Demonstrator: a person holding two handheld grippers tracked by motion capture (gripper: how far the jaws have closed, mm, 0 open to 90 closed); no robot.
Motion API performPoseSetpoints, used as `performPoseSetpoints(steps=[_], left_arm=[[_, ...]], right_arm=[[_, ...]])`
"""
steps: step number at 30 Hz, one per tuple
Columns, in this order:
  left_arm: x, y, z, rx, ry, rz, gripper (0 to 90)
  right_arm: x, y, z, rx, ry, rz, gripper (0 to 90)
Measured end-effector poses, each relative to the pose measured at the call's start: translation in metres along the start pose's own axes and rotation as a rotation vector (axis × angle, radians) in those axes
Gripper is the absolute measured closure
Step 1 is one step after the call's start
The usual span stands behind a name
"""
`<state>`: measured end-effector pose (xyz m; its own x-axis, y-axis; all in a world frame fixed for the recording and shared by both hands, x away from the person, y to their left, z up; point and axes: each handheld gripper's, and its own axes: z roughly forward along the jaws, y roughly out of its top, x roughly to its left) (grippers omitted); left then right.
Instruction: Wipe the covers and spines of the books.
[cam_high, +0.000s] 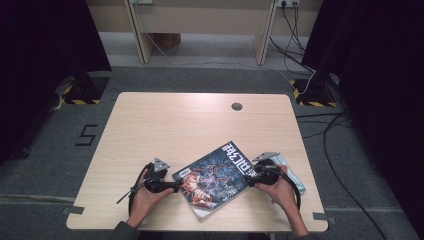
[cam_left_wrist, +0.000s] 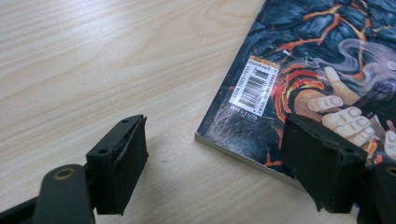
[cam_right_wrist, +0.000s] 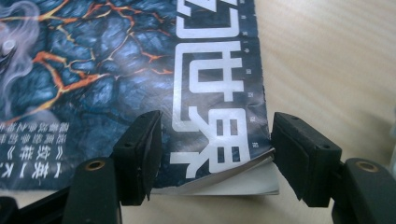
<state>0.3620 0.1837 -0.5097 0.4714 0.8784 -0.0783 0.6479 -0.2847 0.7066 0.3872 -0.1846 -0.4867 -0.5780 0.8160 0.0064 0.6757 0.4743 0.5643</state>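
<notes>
While both grippers (cam_high: 176, 186) (cam_high: 248, 176) gape, the magazine (cam_high: 217, 177) lies diagonally, title far-right.

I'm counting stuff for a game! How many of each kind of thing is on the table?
Magazines: 1, the magazine, lying flat.
Grippers: 2, the left gripper and the right gripper, both open.
Pale packets: 1, the pale packet by the right hand; contents unclear.
Total: 4

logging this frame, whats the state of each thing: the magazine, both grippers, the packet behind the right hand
magazine: lying flat, closed, cover up, one cover corner curled up by the right gripper
left gripper: open, straddling the barcode corner
right gripper: open, over the title corner
pale packet: flat on the table
</notes>
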Motion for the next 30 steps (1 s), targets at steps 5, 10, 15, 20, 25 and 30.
performPoseSetpoints(steps=[5,10,15,20,25,30], left_arm=[[-0.002,0.000,-0.003,0.005,-0.052,-0.044,22.7],[-0.010,-0.002,-0.004,0.015,-0.105,-0.063,22.3],[-0.014,-0.002,-0.002,0.022,-0.113,-0.072,21.1],[-0.016,-0.002,0.000,0.017,-0.101,-0.055,20.5],[-0.017,-0.001,0.003,0.021,-0.078,-0.018,19.7],[-0.013,0.001,0.004,0.023,-0.074,-0.011,18.8]], right_arm=[[0.010,-0.015,-0.011,0.019,0.025,0.038,35.2],[0.015,-0.021,-0.021,0.032,0.054,0.037,40.0],[0.004,-0.009,-0.013,-0.041,0.054,0.065,39.1],[-0.003,0.007,0.006,-0.032,0.045,0.038,36.8],[-0.006,0.011,0.015,-0.034,0.076,0.040,36.7],[0.003,0.010,0.014,-0.022,0.084,0.030,35.1]])
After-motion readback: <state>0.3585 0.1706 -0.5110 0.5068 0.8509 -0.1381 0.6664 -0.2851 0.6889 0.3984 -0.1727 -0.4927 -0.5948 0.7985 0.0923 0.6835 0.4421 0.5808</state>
